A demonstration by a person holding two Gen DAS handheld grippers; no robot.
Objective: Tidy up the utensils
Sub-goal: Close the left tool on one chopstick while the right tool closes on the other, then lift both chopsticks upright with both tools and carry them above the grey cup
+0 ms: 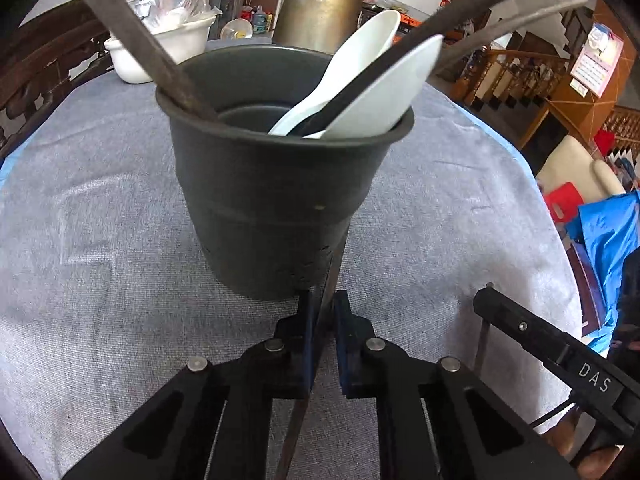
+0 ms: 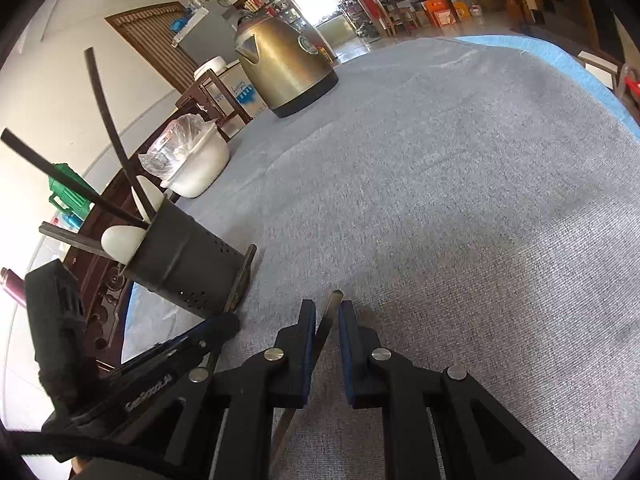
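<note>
Each gripper (image 1: 322, 312) (image 2: 327, 316) clenched one chopstick (image 1: 320, 304) (image 2: 326, 328), long axis pointing at the holder (image 1: 276, 184); left gripper nearer

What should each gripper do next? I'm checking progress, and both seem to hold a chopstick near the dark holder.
Probably lift the left gripper and tip its chopstick into the holder, which already has white spoons and chopsticks; the right gripper follows with its chopstick.

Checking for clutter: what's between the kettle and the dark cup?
Only a white bowl off to one side; between kettle and cup it's bare cloth, right wrist view.
</note>
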